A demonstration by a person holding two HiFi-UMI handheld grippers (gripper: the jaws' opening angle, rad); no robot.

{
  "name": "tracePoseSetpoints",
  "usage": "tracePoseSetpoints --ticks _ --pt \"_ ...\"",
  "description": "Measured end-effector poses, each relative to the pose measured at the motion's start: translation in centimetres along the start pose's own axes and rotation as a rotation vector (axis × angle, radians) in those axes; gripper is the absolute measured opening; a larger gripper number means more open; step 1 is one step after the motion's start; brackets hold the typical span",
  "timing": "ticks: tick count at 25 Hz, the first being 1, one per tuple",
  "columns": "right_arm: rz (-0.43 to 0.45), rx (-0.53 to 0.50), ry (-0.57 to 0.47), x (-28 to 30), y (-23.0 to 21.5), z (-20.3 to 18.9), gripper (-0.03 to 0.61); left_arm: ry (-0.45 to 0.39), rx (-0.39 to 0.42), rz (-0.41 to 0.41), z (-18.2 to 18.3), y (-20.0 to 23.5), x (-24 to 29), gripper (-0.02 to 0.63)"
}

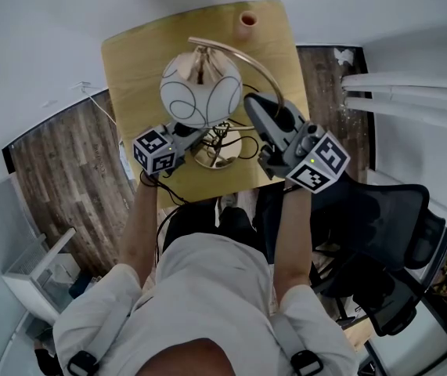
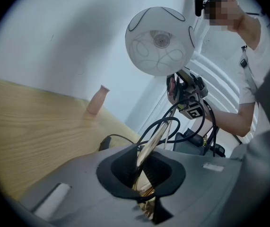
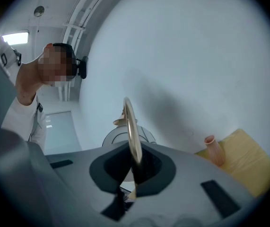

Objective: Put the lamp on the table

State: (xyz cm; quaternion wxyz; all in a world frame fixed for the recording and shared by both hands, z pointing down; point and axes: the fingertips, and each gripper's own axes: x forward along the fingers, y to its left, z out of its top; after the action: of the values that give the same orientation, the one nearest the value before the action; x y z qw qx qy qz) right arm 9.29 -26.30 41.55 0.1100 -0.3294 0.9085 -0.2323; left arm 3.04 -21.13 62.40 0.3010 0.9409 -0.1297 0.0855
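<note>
The lamp has a white globe shade (image 1: 200,90), a gold arched stem (image 1: 258,69) and a round gold base (image 1: 219,149). In the head view the base is over the near edge of the wooden table (image 1: 137,61); contact cannot be told. My left gripper (image 1: 200,138) is shut on the lower stem (image 2: 156,138) just above the base, with the black cable (image 2: 172,126) looped beside it. My right gripper (image 1: 253,104) is shut on the arch of the stem (image 3: 131,126), to the right of the shade. In the left gripper view the shade (image 2: 160,40) hangs above the jaws.
A small pink vase (image 1: 247,23) stands at the table's far edge, by the white wall. A black office chair (image 1: 387,233) is at my right, a white box (image 1: 35,276) on the wood floor (image 1: 59,171) at my left.
</note>
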Motion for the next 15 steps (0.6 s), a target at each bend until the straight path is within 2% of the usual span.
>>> tracePoseSetpoints --ticks 15 --pt "-0.027 0.111 -0.047 0.13 -0.78 -0.48 -0.002 0.018 -0.029 -0.002 -0.61 -0.08 -0.18 0.035"
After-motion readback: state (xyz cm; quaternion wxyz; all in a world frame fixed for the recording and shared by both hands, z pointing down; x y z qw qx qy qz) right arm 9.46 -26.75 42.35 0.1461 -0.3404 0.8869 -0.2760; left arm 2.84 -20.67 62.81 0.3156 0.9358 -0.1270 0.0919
